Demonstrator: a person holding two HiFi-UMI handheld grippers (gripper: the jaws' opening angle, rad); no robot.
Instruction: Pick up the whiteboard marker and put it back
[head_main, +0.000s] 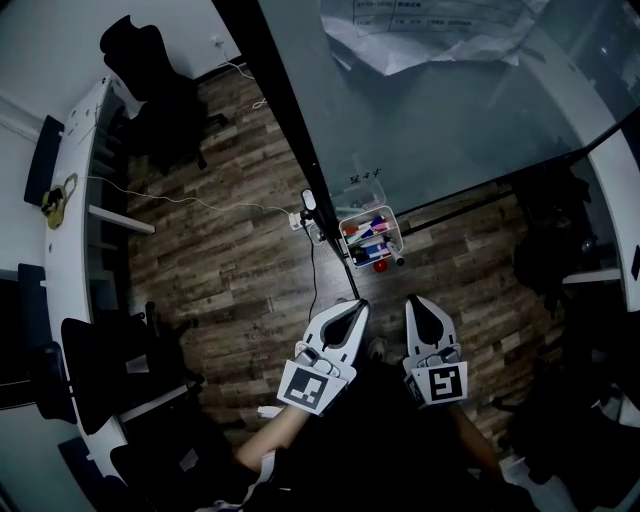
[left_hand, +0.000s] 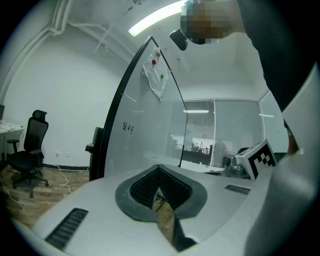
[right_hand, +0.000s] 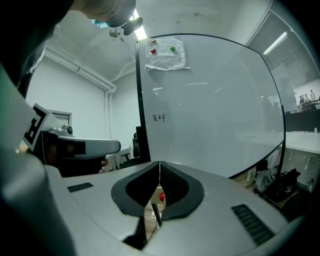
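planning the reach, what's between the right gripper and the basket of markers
Only bare wood floor, in the head view. The shut right gripper hangs short of the basket of markers; a black cable runs further left.

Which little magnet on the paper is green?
In the right gripper view, the green magnet sits alone on the paper's right; both red magnets are on its left.

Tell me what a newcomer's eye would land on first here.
The big glass whiteboard fills the upper right of the head view, crumpled paper fixed at its top. At its foot is a clear basket crammed with coloured markers. Just below, the left gripper and right gripper point at it, both shut and empty.
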